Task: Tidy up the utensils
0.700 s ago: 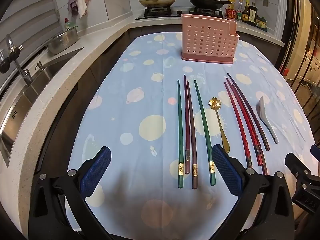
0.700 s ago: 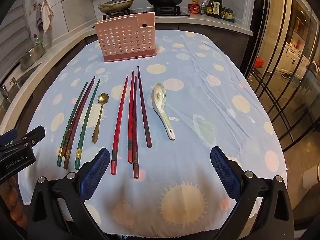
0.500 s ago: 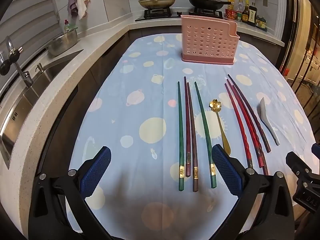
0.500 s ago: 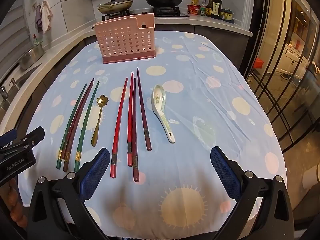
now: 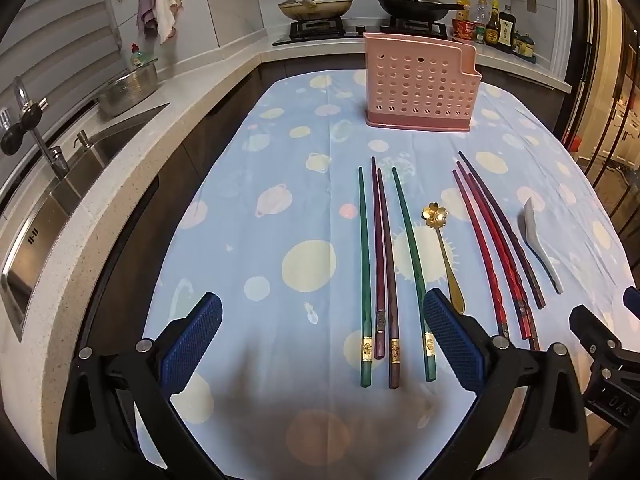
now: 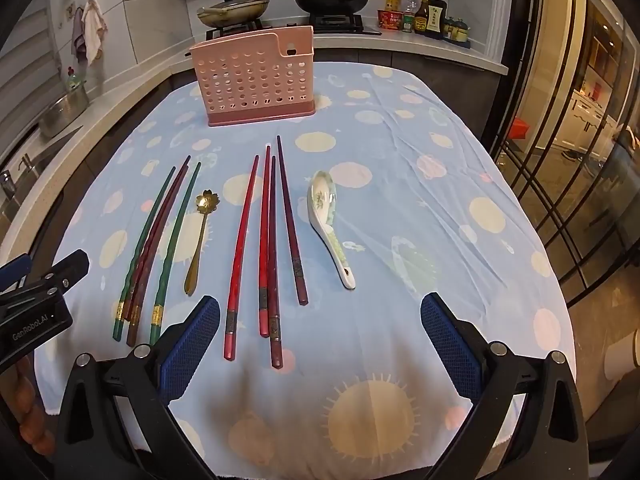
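A pink perforated utensil holder [image 5: 420,88] stands upright at the far end of the table; it also shows in the right wrist view [image 6: 256,80]. Green and dark red chopsticks [image 5: 380,272] [image 6: 156,248] lie side by side, then a gold flower spoon [image 5: 444,248] [image 6: 200,236], red chopsticks [image 5: 496,248] [image 6: 268,240] and a white ceramic spoon [image 5: 536,240] [image 6: 328,220]. My left gripper [image 5: 320,344] is open and empty, near the green chopsticks' handle ends. My right gripper [image 6: 320,344] is open and empty, near the red chopsticks' handle ends.
The table carries a blue cloth with planet prints [image 5: 280,220]. A counter with a sink [image 5: 60,200] and a steel pot [image 5: 128,88] runs along the left. A stove with pans [image 5: 360,4] and bottles [image 5: 496,28] stand behind. A glass door [image 6: 580,140] is on the right.
Both grippers have shifted slightly; the utensils sit a little lower in both views. Nothing was taken hold of or let go.
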`<state>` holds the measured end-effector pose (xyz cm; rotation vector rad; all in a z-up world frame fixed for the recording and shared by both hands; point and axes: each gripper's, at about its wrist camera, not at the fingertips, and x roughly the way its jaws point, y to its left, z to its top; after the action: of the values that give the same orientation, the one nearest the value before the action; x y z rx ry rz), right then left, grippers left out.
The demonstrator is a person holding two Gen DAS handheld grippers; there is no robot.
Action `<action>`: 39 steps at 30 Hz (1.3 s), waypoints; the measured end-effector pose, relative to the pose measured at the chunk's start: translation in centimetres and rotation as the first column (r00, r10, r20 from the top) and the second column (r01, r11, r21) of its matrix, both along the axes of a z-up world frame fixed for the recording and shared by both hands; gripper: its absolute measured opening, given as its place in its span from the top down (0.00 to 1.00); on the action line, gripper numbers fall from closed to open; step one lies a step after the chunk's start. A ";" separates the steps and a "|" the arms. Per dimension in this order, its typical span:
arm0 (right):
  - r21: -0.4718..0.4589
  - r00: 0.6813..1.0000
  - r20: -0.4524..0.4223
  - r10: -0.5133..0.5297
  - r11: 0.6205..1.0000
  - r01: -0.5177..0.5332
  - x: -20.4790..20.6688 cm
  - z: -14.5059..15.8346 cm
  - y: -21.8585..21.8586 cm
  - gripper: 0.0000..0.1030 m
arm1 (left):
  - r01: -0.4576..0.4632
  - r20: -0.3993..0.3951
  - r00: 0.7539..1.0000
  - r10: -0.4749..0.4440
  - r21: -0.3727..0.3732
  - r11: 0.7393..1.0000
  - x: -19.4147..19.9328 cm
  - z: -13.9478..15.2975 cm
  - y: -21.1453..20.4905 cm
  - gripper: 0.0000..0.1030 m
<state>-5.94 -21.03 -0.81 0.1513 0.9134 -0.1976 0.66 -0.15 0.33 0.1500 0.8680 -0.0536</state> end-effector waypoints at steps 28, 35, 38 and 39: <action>0.007 1.000 0.014 -0.004 1.000 0.004 0.0 -0.1 0.0 0.06 | 0.003 0.007 1.000 -0.003 0.004 1.000 -0.2 0.0 -0.4 0.07; 0.007 1.000 0.016 -0.006 1.000 0.006 0.0 -0.1 0.0 0.06 | 0.005 0.009 1.000 -0.005 0.004 1.000 -0.1 0.0 -0.4 0.07; 0.005 1.000 0.016 -0.005 1.000 0.005 0.0 -0.1 0.0 0.06 | 0.004 0.009 1.000 -0.004 0.004 1.000 -0.2 0.0 -0.3 0.07; 0.005 1.000 0.015 -0.006 1.000 0.005 0.0 -0.1 0.0 0.06 | 0.004 0.009 1.000 -0.004 0.003 1.000 -0.2 0.0 -0.3 0.07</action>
<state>-5.96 -21.05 -0.89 0.1597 0.8984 -0.1990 0.49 -0.46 0.34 0.1545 0.8588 -0.0551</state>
